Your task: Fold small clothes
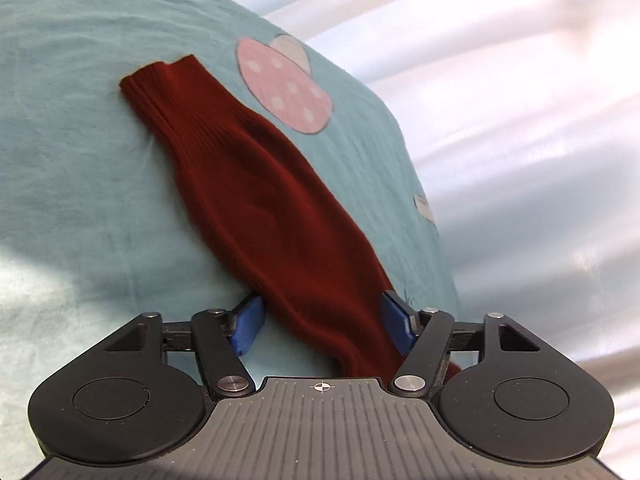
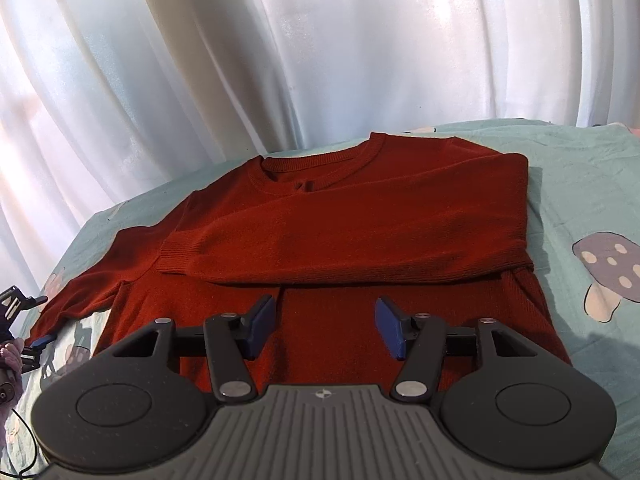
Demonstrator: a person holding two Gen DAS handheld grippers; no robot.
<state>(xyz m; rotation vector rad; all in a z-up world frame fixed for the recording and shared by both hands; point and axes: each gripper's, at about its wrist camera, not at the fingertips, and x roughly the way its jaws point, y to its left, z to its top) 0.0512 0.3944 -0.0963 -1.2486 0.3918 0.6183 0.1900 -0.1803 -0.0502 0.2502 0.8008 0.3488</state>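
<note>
Sweater [image 2: 360, 216] lies flat on the bed [image 2: 580, 168], one sleeve [image 1: 256, 200] stretched near its edge between the left fingers [image 1: 250, 326], parted, ungripping; the right fingers [image 2: 390, 328] hover open, empty.

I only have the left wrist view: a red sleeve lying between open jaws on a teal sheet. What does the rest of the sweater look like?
Observer: In the right wrist view the sweater lies flat, collar toward the curtain.
Operator: Is the other sleeve folded yet?
Observer: Yes, one sleeve already lies across the chest, its cuff pointing toward the unfolded sleeve.
Operator: And the right gripper?
Observer: The right gripper is open above the sweater's lower part, gripping nothing.
</note>
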